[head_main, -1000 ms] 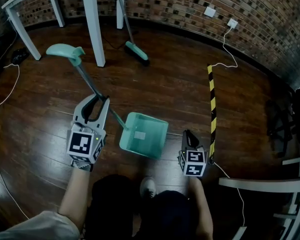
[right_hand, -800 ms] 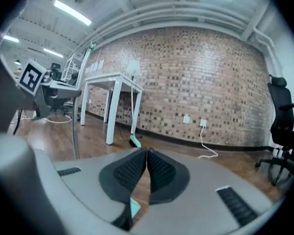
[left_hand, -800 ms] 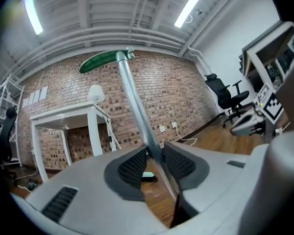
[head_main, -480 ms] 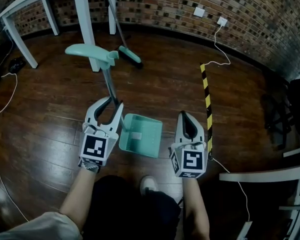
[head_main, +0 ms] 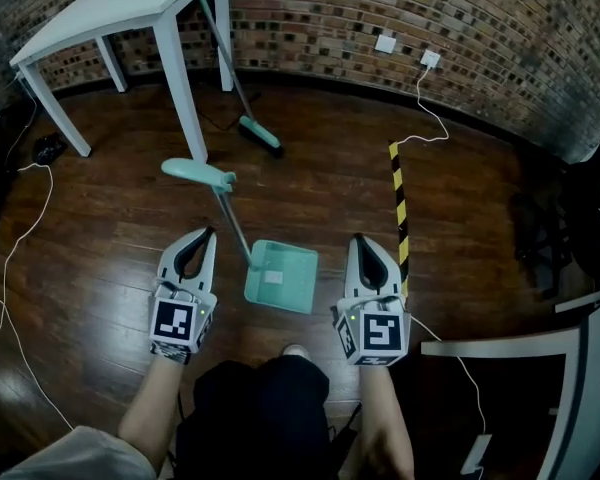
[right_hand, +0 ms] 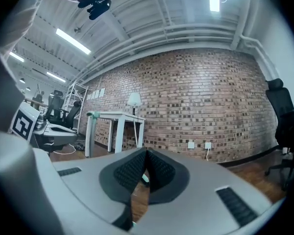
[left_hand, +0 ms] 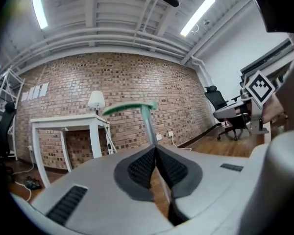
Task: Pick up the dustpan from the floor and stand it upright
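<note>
Dustpan point(head_main: 282, 278) upright between left tongs point(head_main: 208, 234), closing empty, and right tongs point(head_main: 358, 239), shut; bare floor point(head_main: 470, 218) both sides.

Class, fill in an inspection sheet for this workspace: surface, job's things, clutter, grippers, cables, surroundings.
Surface: wooden floor, glossy.
Job's things: teal dustpan stands upright, handle up, neither gripper touching it.
Clutter: broom leaning at the table; yellow-black strip on the floor.
Grippers: left gripper jaws closing, nothing between them; right gripper shut, empty.
Cables: white cable from wall socket; second white cable at left.
Surroundings: white table, brick wall.
</note>
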A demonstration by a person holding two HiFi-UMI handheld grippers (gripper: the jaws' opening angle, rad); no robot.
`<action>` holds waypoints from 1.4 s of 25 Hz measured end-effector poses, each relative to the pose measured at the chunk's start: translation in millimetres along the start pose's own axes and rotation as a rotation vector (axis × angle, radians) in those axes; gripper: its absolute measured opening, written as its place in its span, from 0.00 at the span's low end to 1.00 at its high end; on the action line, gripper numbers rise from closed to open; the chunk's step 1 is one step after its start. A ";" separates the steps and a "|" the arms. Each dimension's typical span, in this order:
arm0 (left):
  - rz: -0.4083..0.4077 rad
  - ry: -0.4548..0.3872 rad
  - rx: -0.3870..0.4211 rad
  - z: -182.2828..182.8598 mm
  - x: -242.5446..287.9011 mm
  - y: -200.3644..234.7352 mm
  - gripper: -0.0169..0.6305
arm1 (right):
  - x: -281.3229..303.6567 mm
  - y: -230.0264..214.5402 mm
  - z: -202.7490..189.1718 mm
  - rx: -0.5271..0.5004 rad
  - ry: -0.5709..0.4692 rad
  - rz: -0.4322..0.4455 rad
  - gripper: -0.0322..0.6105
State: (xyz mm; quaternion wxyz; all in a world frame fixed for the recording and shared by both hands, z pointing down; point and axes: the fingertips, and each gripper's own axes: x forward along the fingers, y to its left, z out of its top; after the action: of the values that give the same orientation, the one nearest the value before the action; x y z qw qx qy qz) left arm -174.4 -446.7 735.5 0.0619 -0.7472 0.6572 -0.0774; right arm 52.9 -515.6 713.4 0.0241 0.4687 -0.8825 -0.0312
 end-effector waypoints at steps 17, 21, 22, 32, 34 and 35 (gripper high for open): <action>-0.076 0.003 0.021 404.1 -130.6 84.7 0.04 | -103.9 38.3 437.9 0.021 -0.003 -0.008 0.02; -0.077 -0.028 0.012 464.3 -174.7 97.5 0.04 | -148.7 53.4 502.6 0.000 -0.035 -0.027 0.02; -0.072 -0.032 0.010 471.3 -184.8 98.7 0.04 | -158.1 57.6 512.3 -0.008 -0.044 -0.024 0.02; -0.069 -0.045 0.043 504.8 -219.6 73.3 0.04 | -206.9 52.2 549.7 -0.004 -0.089 -0.018 0.02; -0.080 -0.049 0.043 509.8 -221.5 70.8 0.04 | -210.3 56.5 554.7 -0.002 -0.100 -0.013 0.02; -0.092 -0.053 0.049 512.7 -223.1 67.7 0.04 | -212.4 58.7 556.0 -0.003 -0.102 -0.011 0.02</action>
State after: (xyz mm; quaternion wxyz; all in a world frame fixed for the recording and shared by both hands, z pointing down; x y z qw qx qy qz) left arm -166.9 -238.9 212.0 0.0939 -0.7765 0.6183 -0.0764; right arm 83.3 -288.7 160.9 -0.0204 0.4714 -0.8799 -0.0564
